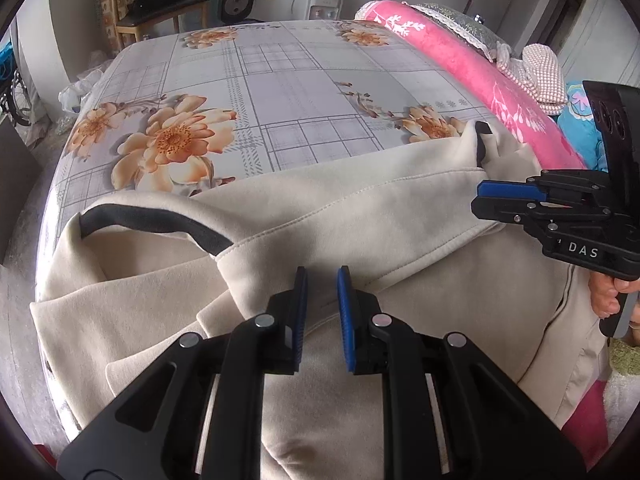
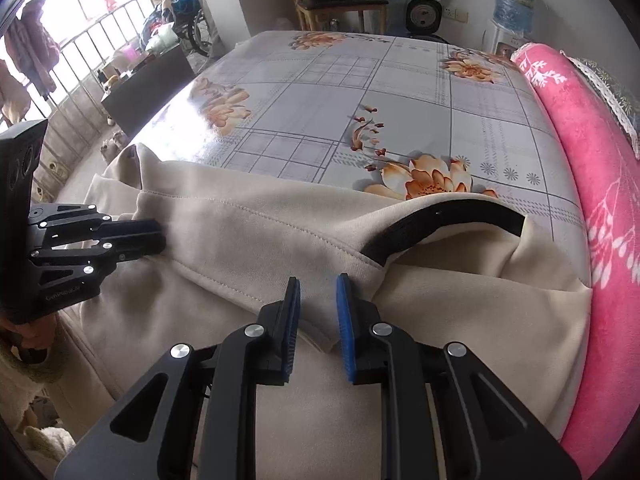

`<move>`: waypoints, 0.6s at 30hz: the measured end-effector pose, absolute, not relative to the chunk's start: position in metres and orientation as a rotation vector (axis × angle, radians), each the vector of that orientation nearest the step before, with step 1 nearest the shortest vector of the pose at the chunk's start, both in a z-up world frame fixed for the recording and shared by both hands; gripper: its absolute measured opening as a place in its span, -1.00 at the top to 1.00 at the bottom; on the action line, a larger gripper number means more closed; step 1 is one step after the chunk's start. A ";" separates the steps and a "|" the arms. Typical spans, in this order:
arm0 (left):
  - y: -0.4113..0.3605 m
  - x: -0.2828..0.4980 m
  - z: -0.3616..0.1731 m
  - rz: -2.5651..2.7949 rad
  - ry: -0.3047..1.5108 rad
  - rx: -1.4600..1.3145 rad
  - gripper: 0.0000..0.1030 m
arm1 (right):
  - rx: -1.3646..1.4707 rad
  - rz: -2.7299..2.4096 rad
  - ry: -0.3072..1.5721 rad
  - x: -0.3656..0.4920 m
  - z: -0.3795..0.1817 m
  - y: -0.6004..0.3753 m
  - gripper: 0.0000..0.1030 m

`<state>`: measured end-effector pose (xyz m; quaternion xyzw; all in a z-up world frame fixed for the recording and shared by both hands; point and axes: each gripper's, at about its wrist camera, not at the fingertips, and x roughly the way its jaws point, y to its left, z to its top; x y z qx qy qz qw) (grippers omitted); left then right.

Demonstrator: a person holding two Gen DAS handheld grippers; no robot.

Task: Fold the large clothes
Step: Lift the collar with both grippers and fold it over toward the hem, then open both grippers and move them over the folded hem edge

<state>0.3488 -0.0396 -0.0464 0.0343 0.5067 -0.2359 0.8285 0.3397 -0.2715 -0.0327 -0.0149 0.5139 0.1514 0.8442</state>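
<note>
A large beige coat (image 1: 320, 216) with black cuff trim (image 1: 152, 224) lies on the near part of the flowered bed sheet (image 1: 280, 92); it also shows in the right wrist view (image 2: 248, 232). Both sleeves are folded across its body. My left gripper (image 1: 322, 276) is open and empty just above the left sleeve's hem. My right gripper (image 2: 318, 284) is open and empty above the right sleeve by its black cuff (image 2: 444, 220). Each gripper also shows in the other's view, the right one (image 1: 484, 200) and the left one (image 2: 160, 236), hovering at the coat's sides.
A rolled pink blanket (image 1: 480, 72) lies along the bed's right side, also in the right wrist view (image 2: 592, 200). Beyond the bed stand a wooden chair (image 2: 340, 0), a small fan (image 2: 424, 12) and a water dispenser (image 2: 508, 12). A railing and clutter are at the left.
</note>
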 end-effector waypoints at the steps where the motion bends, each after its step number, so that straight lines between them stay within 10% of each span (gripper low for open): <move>1: -0.037 0.349 -0.047 -0.506 1.078 0.058 0.69 | -0.026 0.319 1.084 0.340 -0.037 -0.272 0.65; 18: 0.001 0.267 0.010 -0.455 1.047 0.013 0.18 | 0.191 0.245 0.960 0.240 0.042 -0.315 -0.17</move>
